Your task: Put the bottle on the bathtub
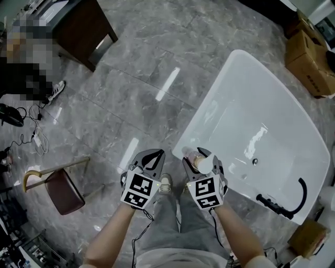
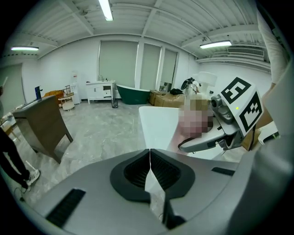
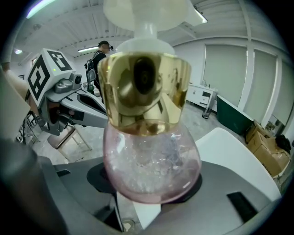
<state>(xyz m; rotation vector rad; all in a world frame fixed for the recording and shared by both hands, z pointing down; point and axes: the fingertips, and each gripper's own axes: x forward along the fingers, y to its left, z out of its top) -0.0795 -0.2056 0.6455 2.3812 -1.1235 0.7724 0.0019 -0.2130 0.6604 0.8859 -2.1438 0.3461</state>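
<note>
Grey marble-look floor (image 1: pixel 157 68) ran under everything, with a white bathtub (image 1: pixel 246 78) standing on it at the right of the head view. A black shower fitting (image 1: pixel 285 207) lay at the tub's near end, and a small drain (image 1: pixel 255 162) showed in its basin. Cardboard boxes (image 1: pixel 309 57) sat beyond the tub's far side. A stool with a brown seat (image 1: pixel 64 191) stood well off to the left.

The right claw (image 1: pixel 200 158) was closed on the bottle (image 1: pixel 203 163), holding it over the tub's near left corner, close to the rim. Whether the bottle touched the rim could not be told. In the right gripper view the dark pads pressed the lower part of the round, clear pinkish body. A shiny gold collar (image 3: pixel 144 92) sat above it, and a white pump top (image 3: pixel 147 13) above that. The white tub edge showed just past the bottle, to the right.

The left claw (image 2: pixel 150 156) was held just beside the right one, over the floor and off the tub. Its two dark pads met in a thin line, and nothing lay between them.
</note>
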